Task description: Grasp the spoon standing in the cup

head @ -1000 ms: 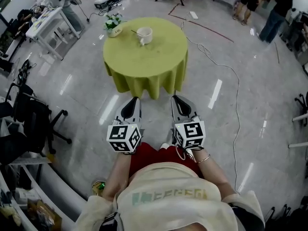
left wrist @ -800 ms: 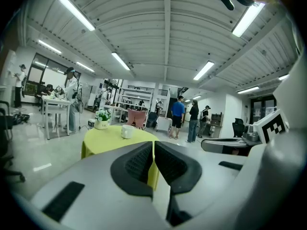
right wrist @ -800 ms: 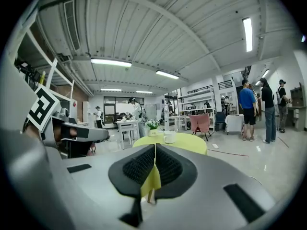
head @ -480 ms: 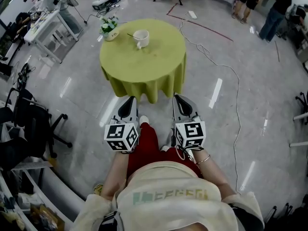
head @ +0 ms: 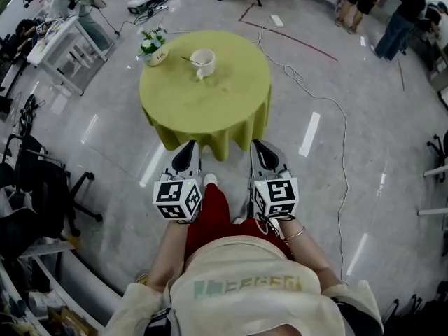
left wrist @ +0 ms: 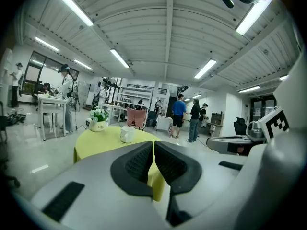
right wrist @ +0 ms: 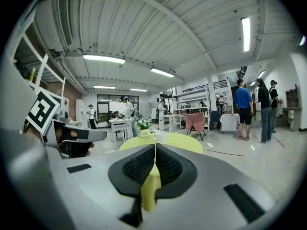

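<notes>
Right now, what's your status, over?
Left gripper shut, right gripper shut, both empty. Spoon stands in cup on table ahead, untouched. Flower pot beside cup.

Floor (head: pixel 364 138): polished, glossy, mirrors the ceiling lights. Tablecloth (head: pixel 210 110): matt yellow-green cloth, hangs in soft folds. Cup (head: pixel 204 60): white, smooth, glazed look. Left gripper (head: pixel 187 152) and right gripper (head: pixel 260 149): smooth grey plastic shells, dull sheen. Pads (left wrist: pixel 136 163): black, ribbed, matt, rubbery. Spoon (head: pixel 190 59): too small to tell.
</notes>
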A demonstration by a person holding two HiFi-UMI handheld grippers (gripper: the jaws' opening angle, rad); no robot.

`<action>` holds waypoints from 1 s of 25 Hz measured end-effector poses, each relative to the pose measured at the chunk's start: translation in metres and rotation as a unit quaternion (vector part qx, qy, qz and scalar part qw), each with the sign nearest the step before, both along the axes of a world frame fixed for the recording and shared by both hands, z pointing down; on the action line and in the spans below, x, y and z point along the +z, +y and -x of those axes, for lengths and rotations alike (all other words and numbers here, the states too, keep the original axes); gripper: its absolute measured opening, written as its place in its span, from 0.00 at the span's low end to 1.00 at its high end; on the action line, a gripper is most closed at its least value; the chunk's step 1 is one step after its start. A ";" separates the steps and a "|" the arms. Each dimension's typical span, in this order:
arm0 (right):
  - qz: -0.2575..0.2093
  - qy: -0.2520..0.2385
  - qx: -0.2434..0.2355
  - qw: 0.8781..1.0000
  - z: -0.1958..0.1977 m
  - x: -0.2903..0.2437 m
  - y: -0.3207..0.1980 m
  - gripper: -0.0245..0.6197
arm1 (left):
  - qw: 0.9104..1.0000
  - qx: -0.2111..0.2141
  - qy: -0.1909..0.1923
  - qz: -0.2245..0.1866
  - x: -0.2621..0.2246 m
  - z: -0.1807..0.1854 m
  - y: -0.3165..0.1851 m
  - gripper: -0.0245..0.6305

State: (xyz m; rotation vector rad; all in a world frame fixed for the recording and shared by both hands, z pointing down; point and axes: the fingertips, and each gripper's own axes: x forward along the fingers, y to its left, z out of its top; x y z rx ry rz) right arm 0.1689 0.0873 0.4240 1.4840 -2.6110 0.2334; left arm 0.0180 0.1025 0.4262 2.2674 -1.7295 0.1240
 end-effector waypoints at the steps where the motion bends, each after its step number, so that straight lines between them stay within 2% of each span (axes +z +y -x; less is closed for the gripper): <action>1: 0.003 0.001 -0.002 1.000 0.004 0.002 -0.005 0.10 | 1.000 0.001 0.000 0.002 0.002 0.002 -0.006 0.09; 12: 0.023 0.009 -0.001 1.000 0.036 0.013 -0.066 0.10 | 1.000 0.002 0.006 0.015 0.012 0.034 -0.074 0.09; 25: 0.033 0.017 0.014 0.999 0.093 0.016 -0.147 0.10 | 0.999 0.021 0.008 0.031 0.020 0.086 -0.160 0.09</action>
